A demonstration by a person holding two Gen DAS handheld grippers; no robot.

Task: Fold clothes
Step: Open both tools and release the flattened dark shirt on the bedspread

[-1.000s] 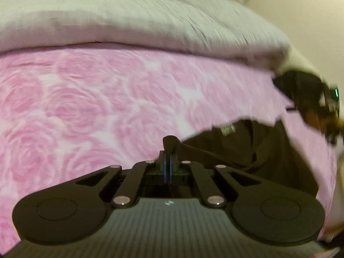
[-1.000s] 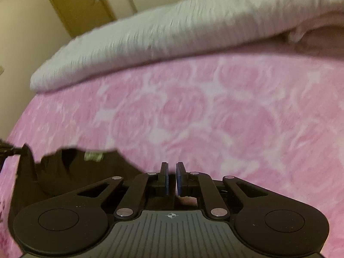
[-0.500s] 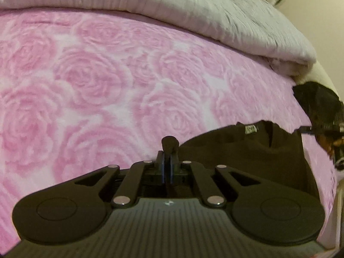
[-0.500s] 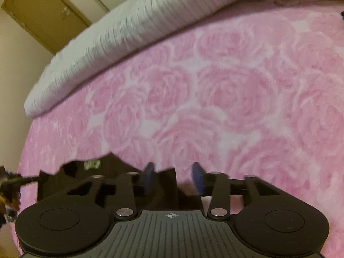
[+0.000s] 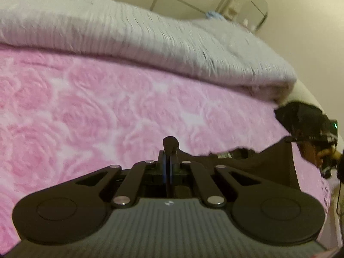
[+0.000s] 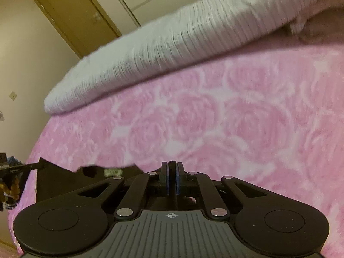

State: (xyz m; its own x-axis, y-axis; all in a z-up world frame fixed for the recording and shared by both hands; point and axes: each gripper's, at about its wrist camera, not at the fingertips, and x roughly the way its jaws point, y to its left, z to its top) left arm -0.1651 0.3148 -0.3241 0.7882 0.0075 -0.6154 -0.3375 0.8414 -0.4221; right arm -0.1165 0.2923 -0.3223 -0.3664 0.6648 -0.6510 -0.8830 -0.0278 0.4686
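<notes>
A black garment (image 5: 258, 163) is held up above a pink rose-patterned blanket (image 5: 96, 116), stretched between the two grippers. In the left wrist view, the left gripper (image 5: 168, 161) is seen with its jaws pressed together on a bunched corner of the dark cloth, a small knob of fabric standing up just above the fingertips. From there the upper edge of the garment runs to the right, where a pale label (image 5: 224, 155) is sewn near the neckline, and its far corner is pinched by the right gripper (image 5: 289, 138), seen at the right edge of the view together with part of the person's hand. In the right wrist view, the right gripper (image 6: 171, 178) is closed, a strip of dark fabric being clamped between its blue-lined fingers. The garment (image 6: 64, 178) hangs to the left of it, with the label (image 6: 112, 172) visible, and the left gripper (image 6: 42, 166) is seen at the far left holding the opposite corner. A ribbed white duvet (image 6: 172, 43) is piled along the far side of the blanket, and a brown door (image 6: 71, 15) is set in the wall behind.
</notes>
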